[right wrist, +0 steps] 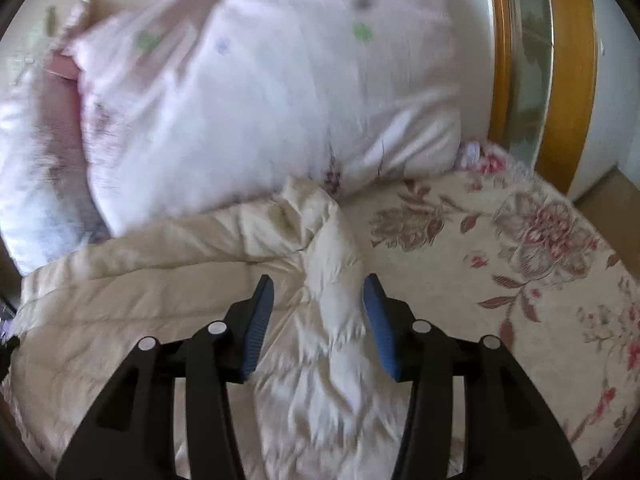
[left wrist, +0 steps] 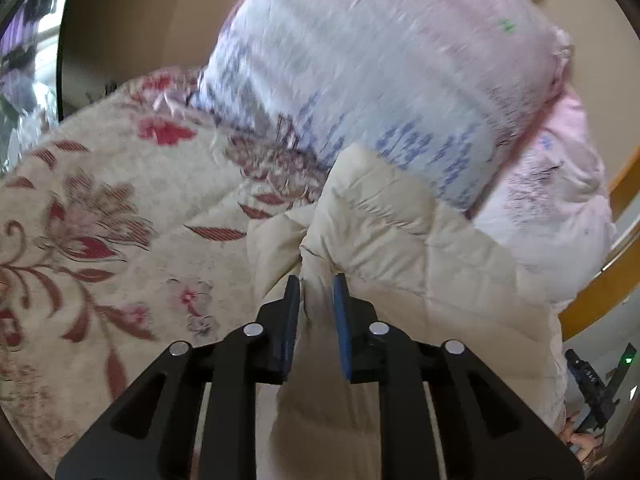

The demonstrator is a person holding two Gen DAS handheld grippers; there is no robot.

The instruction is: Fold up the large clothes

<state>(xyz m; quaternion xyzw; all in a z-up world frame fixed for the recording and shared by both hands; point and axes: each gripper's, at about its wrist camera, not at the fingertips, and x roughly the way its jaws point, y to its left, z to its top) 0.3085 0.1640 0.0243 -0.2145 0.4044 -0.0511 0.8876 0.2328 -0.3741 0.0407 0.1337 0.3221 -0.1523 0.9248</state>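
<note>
1. The left gripper (left wrist: 316,280) is clenched on a bunched fold of the cream padded jacket (left wrist: 400,248), which runs ahead of its fingers
2. The right gripper (right wrist: 318,282) stands released, jacket fabric loose between its pads
3. The jacket lies on a floral bedspread (right wrist: 500,240), pink bedding (right wrist: 260,100) just beyond

- My right gripper (right wrist: 319,300) points down at a cream padded garment (right wrist: 160,292) lying rumpled on the floral bedspread (right wrist: 500,240).
- My blue pads (right wrist: 378,320) stand apart on either side of a twisted ridge of that fabric, neither pressing it.
- A bundled pink-and-white quilt (right wrist: 260,92) lies just behind the garment, blurred.
- A wooden-framed panel (right wrist: 568,80) stands at the far right.
</note>
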